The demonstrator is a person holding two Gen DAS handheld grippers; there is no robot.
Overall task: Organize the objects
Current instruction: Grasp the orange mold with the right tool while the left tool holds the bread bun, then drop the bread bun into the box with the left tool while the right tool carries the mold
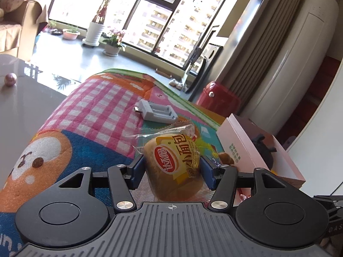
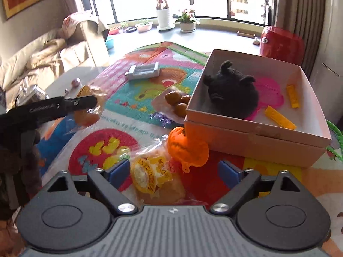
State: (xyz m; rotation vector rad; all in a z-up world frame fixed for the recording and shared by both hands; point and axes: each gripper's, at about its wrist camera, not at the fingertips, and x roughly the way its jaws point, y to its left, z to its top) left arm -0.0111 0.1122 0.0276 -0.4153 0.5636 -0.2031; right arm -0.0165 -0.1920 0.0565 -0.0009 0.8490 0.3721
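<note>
Left wrist view, left hand-held gripper [image 1: 172,166] pinching wrapped bun [image 1: 173,162], right hand-held gripper [image 2: 173,172] spread over second bun [image 2: 154,177].

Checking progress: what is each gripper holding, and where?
Left gripper pinches the wrapped bread bun across its middle. Right gripper is open, holding nothing.

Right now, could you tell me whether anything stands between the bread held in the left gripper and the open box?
Nothing visible blocks it. The left gripper holds the bread above the cloth; the box is open-topped, and the chestnuts lie low beside its wall.
</note>
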